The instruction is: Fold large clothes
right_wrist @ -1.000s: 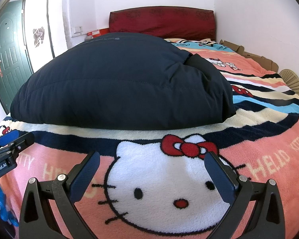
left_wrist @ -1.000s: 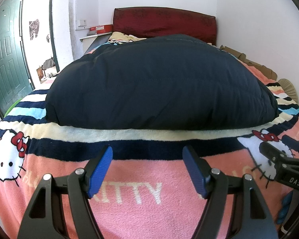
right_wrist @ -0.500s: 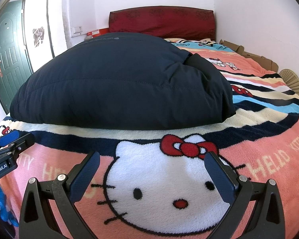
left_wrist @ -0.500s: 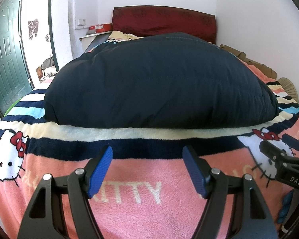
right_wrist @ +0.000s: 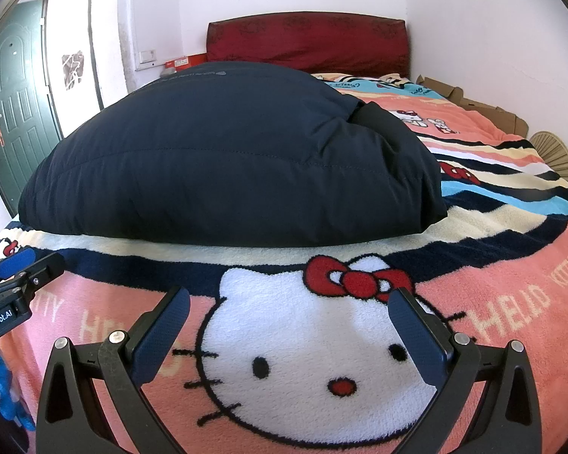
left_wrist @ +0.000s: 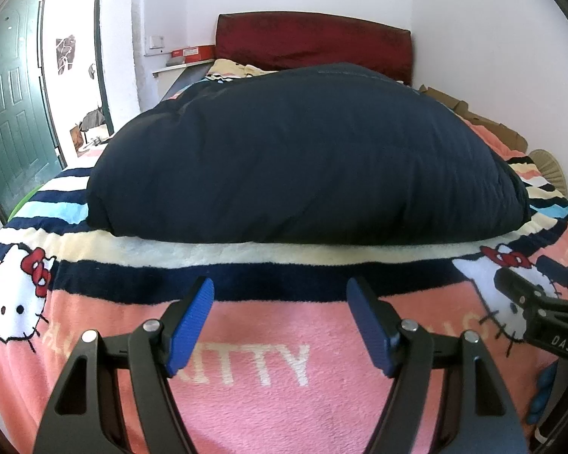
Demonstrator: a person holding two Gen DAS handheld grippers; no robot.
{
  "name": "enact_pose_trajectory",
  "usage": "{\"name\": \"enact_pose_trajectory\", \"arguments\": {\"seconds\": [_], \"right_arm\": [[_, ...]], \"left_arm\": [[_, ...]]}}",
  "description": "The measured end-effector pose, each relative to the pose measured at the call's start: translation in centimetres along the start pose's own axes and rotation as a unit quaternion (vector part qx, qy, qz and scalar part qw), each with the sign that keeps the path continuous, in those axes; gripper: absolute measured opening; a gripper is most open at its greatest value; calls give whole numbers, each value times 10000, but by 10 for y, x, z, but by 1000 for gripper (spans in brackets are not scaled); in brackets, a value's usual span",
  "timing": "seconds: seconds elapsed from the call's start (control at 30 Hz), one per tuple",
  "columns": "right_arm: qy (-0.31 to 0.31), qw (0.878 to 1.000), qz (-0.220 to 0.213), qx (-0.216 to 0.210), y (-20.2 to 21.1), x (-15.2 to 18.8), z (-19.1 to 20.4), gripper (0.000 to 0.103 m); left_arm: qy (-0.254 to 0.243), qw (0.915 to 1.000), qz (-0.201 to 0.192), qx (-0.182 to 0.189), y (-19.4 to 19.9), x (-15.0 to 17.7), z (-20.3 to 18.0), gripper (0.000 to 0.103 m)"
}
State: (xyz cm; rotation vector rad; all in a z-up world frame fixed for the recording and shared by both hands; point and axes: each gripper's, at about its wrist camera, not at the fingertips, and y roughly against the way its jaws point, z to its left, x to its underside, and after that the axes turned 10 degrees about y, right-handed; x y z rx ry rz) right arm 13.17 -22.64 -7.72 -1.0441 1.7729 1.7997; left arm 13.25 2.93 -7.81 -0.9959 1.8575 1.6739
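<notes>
A large navy padded jacket [left_wrist: 303, 155] lies folded in a thick bundle on the bed; it also shows in the right wrist view [right_wrist: 227, 162]. My left gripper [left_wrist: 282, 302] is open and empty, low over the pink blanket a little short of the jacket's near edge. My right gripper [right_wrist: 289, 314] is open and empty over the cat-face print, also short of the jacket. Each gripper shows at the edge of the other's view: the right one [left_wrist: 541, 314], the left one [right_wrist: 15, 287].
The striped pink cartoon blanket [left_wrist: 246, 370] covers the bed. A dark red headboard [left_wrist: 314, 49] stands at the far wall. A green door [left_wrist: 7, 113] is at the left. Cardboard [right_wrist: 484, 113] and a woven fan [right_wrist: 556, 151] lie along the right wall.
Both views have barely shifted; the jacket and both open grippers stay where they were.
</notes>
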Motion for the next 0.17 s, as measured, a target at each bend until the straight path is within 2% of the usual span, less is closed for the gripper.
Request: {"name": "enact_pose_trajectory", "arguments": {"seconds": [0.17], "right_arm": [[-1, 10000, -1, 0, 0, 0, 0, 103]], "left_arm": [[6, 10000, -12, -23, 0, 1, 0, 72]]}}
